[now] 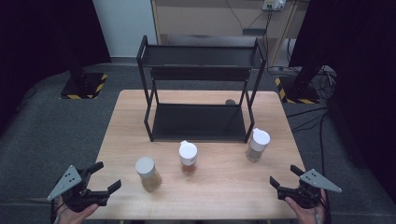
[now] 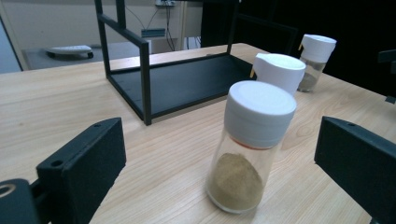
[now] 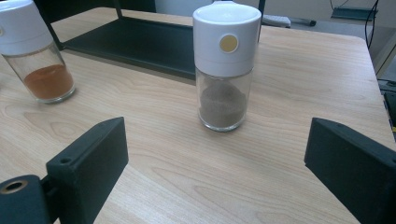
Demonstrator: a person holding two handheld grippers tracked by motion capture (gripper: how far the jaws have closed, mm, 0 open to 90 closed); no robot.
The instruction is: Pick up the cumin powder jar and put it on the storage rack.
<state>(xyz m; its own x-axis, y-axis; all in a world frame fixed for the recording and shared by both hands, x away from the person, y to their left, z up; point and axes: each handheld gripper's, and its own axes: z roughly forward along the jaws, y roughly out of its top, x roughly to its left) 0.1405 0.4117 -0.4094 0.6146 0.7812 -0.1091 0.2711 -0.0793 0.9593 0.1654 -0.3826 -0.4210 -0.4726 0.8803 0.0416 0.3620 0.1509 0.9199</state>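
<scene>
High view, left to right. The left gripper [image 1: 103, 179] rests at about 7 o'clock on the light wooden desk [image 1: 219, 186], its jaws spread wide and holding nothing. Just ahead of it, toward 2 o'clock from the jaws, stands the clear glass spice jar with a white cap and tan powder [image 1: 148, 174]; in the left gripper view this jar [image 2: 250, 149] sits upright between the two open jaws but apart from both. Near the desk's centre stands the clear glass jar with a white cap and orange-red powder [image 1: 188, 157], and behind it, at 12 o'clock, the black metal two-tier rack [image 1: 201, 88], both tiers bare. At about 3 o'clock, beside the rack's right front leg, stands the clear glass jar with a white cap and grey-brown powder [image 1: 257, 144]. The right gripper [image 1: 284, 178] rests at 5 o'clock, jaws likewise spread and empty, aimed at this jar [image 3: 225, 65], which is well short of the jaws.

Judged step: the approach, before any grasp. The next move calls for advancing the left jaws level around the tan jar's glass body below the cap, then closing squarely so the tall jar is not tipped.
</scene>
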